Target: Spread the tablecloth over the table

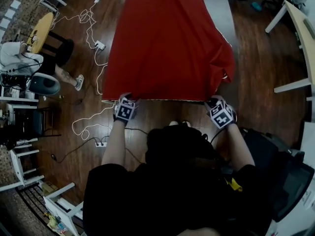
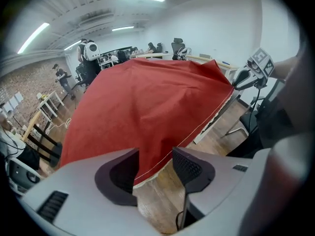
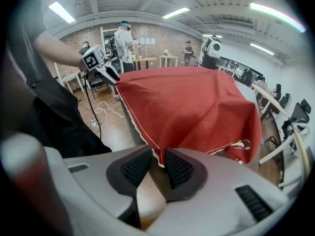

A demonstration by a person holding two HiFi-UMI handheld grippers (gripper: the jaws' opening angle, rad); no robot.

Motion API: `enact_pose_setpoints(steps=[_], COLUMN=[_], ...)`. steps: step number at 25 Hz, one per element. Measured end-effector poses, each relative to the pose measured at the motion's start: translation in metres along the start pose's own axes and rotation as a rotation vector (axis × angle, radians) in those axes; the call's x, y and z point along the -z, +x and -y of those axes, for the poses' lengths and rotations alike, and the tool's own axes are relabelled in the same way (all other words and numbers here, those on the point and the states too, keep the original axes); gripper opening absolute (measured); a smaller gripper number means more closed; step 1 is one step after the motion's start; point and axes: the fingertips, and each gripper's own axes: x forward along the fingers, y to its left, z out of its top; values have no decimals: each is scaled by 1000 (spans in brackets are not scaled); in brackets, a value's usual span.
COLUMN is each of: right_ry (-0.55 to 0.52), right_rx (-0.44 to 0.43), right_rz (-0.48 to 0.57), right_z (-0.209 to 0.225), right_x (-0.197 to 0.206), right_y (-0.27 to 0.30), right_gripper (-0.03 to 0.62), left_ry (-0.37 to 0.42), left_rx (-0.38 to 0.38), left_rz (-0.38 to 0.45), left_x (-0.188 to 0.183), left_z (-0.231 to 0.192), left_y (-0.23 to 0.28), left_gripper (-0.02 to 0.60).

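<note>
Along the near hem, straight ahead of both your grippers, the red tablecloth [image 1: 167,43] drapes lengthwise away from you over the table [image 1: 216,4], its edge loose inside the half-open left gripper [image 2: 153,163] and the narrowly parted right gripper [image 3: 158,163].

Tablecloth [image 1: 167,43]: red matt cloth, white stitched hem. Floor [image 1: 261,77]: dark wood planks, slight sheen. Left claw [image 2: 155,154], right claw [image 3: 158,152]: grey matt plastic, dark ribbed pads [image 2: 189,167].
</note>
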Motion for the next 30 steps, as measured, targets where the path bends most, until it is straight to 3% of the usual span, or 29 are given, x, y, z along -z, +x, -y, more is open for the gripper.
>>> enact_pose_setpoints(steps=[2, 6, 13, 18, 22, 23, 24, 26, 30], right_ry=[35, 84, 108, 80, 142, 153, 156, 144, 118], right_rx=[23, 115, 259, 312, 353, 358, 364, 362, 328], right_rz=[32, 100, 164, 149, 320, 377, 434, 531, 642], right_z=[7, 14, 19, 42, 85, 95, 105, 129, 196], right_x=[-5, -23, -36, -27, -49, -52, -53, -47, 0], right_y=[-7, -31, -76, -99, -125, -133, -142, -161, -212], right_gripper=[127, 135, 134, 133, 127, 74, 33, 12, 8], left_ry=[12, -30, -153, -158, -151, -164, -180, -199, -218], left_rx=[-8, -22, 111, 180, 231, 245, 262, 275, 180], left_rz=[62, 245, 554, 650, 754, 793, 830, 880, 941], left_x=[-16, -43, -103, -129, -170, -184, -199, -230, -298], left_z=[2, 7, 48, 89, 143, 159, 177, 216, 299], left_y=[-12, -46, -64, -86, -103, -108, -111, -111, -89], left_gripper=[215, 213, 187, 146, 38, -2, -2, -3, -2])
